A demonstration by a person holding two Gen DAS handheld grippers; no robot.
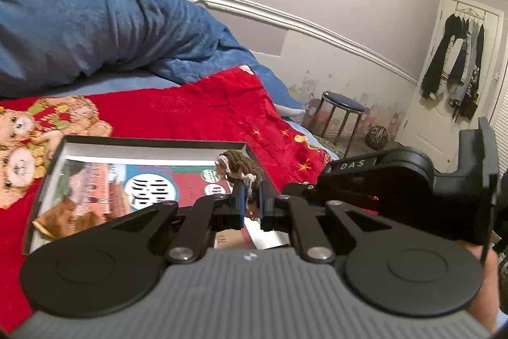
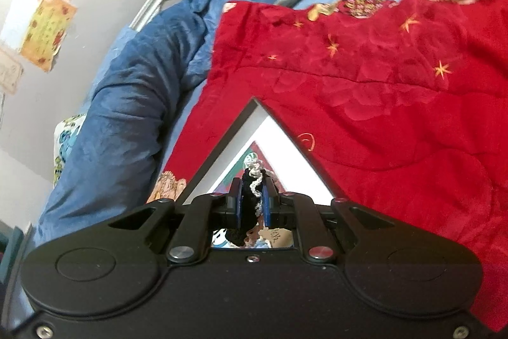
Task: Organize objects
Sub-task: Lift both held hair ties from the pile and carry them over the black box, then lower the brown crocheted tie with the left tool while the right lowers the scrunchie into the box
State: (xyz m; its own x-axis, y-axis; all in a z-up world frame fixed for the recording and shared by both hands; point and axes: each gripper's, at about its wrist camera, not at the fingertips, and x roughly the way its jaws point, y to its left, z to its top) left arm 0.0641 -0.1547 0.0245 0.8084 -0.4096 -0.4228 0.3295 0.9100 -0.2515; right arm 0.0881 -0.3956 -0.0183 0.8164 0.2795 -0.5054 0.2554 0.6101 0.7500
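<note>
While each hand-held gripper (image 1: 252,199) (image 2: 253,199) clamps a crocheted piece (image 1: 239,169) (image 2: 252,180), the box rim (image 1: 152,142) lies beneath.

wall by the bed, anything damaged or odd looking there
Yes. Below the white moulding rail the pale wall has patchy, peeling paint near the blue-topped round stool, and a darker rectangular patch sits just under the rail, mismatched with the paint around it. What caused either is not visible.
</note>
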